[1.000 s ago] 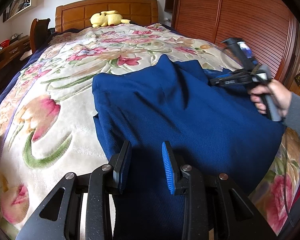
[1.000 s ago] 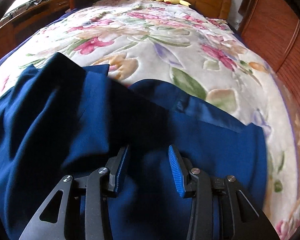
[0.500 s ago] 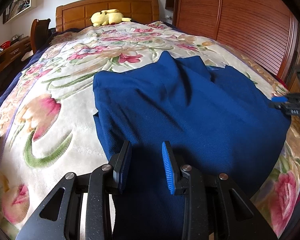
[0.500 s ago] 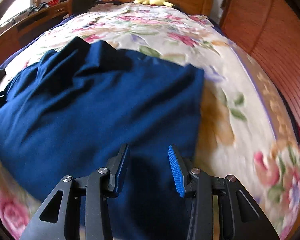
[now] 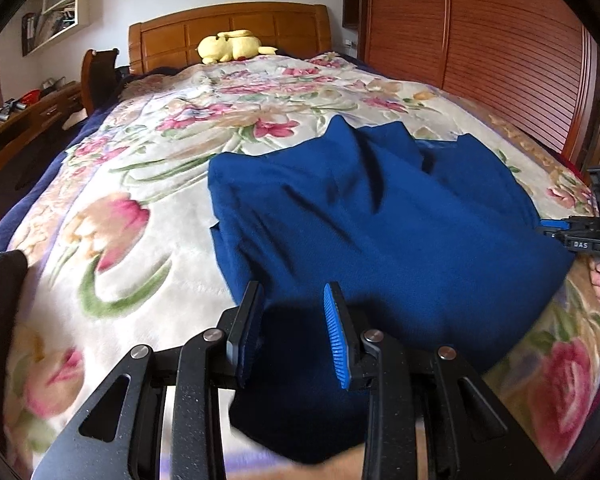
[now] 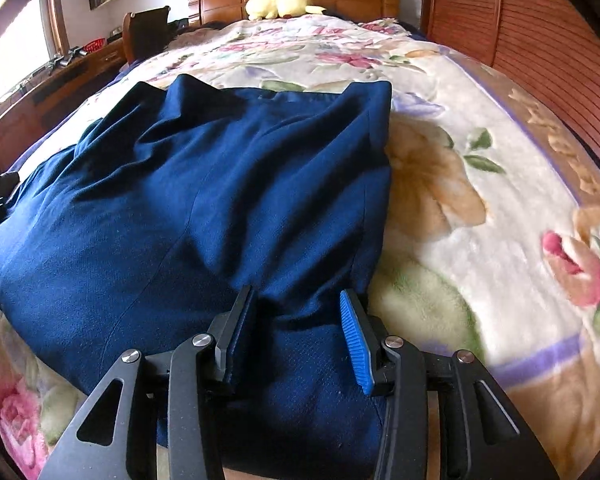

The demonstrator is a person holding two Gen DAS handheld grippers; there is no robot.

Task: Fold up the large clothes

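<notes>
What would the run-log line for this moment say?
garment: blue garment partly folded on floral blanket | left gripper: open, over near edge | right gripper: opening, over right hem, nothing gripped

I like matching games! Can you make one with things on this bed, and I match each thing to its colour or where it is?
Things:
1. plush toy
2. garment
3. blanket
4. headboard

Matches:
A. dark blue
B. flowery, covering the bed
C. yellow, up by the headboard
D. brown wood

Pairs: 1-C, 2-A, 3-B, 4-D
</notes>
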